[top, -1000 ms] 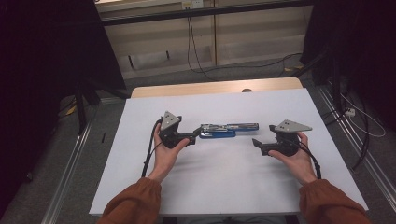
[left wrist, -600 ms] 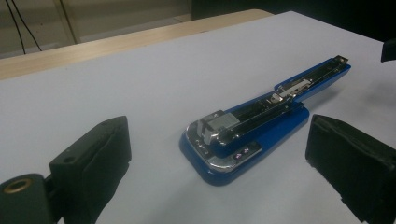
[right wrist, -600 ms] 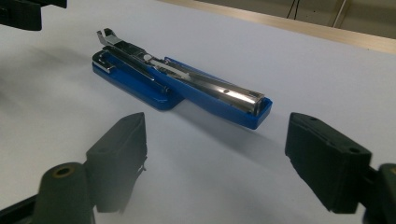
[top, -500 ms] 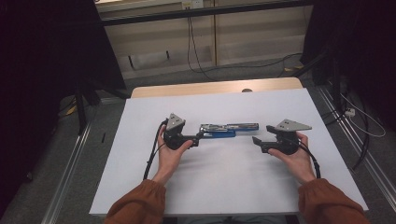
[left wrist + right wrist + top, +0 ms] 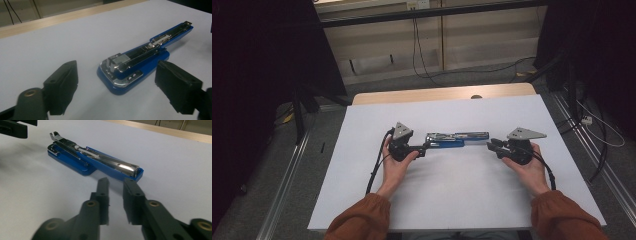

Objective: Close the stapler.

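— White covering lay over the table [image 5: 452, 200], with a strip of bare wood along its far edge and grey floor and cables beyond. What sat on it?

— One blue stapler [image 5: 457, 139], lying flat near the middle of the sheet, a little toward the far side. It was swung open, so its chrome magazine [image 5: 100, 157] lay exposed along the top of the blue body. Seen from above, it ran left to right between the two hands.

— Where was the left gripper [image 5: 424, 148]?

— At the stapler's left end, held low over the sheet. In the left gripper view its two black pads [image 5: 62, 86] stood wide apart with the stapler's broad end ahead and between them, not touched by either. The jaws had just been closing a little, yet they remained released, with nothing pressed.

— And the right gripper [image 5: 492, 144]?

— Just off the stapler's right end. In the right gripper view the fingers [image 5: 103, 195] were drawn nearly together with a narrow gap left, their tips just short of the stapler's narrow blue end. Those jaws had just been closing hard, and nothing lay between them; I'd call them all but clenched on air.

— Was either tool touching the stapler?

— From above the left tips looked very close to it, but I couldn't tell contact there; the gripper views showed clear sheet between pads and stapler.

— The hands?

— Both rested near the sheet, orange sleeves [image 5: 362, 220] coming in from the near edge.
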### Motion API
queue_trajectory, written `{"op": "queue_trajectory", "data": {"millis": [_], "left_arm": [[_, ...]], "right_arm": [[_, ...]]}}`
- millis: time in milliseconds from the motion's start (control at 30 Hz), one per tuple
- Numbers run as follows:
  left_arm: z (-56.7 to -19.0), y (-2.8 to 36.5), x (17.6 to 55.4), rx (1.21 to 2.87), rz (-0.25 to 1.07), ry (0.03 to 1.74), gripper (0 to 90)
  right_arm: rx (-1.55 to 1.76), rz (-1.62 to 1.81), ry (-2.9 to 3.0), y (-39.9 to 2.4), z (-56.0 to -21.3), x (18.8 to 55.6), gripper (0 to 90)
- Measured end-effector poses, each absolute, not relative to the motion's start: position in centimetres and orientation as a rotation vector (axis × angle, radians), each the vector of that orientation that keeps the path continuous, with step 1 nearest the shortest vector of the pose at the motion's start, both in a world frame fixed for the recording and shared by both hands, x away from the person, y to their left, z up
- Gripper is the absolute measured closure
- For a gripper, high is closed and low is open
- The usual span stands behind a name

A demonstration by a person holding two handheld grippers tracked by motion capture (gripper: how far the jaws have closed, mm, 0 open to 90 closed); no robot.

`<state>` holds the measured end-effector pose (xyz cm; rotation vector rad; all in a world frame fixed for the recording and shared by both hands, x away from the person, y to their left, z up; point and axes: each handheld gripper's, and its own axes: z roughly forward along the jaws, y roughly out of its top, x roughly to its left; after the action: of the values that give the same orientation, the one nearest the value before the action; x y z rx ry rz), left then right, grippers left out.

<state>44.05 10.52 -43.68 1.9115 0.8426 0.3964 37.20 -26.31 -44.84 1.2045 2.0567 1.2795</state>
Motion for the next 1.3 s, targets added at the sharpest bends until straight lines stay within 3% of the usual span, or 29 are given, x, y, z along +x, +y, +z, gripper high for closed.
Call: {"op": "queue_trajectory", "data": {"millis": [100,367,500,633,833,1300], "left_arm": [[-43.5,10.6,44.1,1.904,0.375,0.843,29.3],[-43.1,10.2,44.5,1.898,0.346,0.821,53.5],[-43.2,9.9,44.7,1.923,0.344,0.787,72.3],[-43.4,9.7,44.8,1.939,0.316,0.791,81.1],[-44.0,9.1,45.3,1.981,0.278,0.814,90.0],[-44.6,8.1,46.3,2.065,0.275,0.806,90.0]], "right_arm": [[1.196,1.291,2.061,-26.3,-44.7,37.2,90.0],[1.171,1.264,2.098,-26.1,-44.8,37.3,90.0],[1.173,1.258,2.103,-26.1,-44.9,37.4,90.0],[1.160,1.248,2.107,-26.1,-45.0,37.5,90.0],[1.145,1.236,2.119,-26.0,-45.1,37.5,90.0],[1.145,1.210,2.143,-25.9,-45.4,37.7,90.0]]}}
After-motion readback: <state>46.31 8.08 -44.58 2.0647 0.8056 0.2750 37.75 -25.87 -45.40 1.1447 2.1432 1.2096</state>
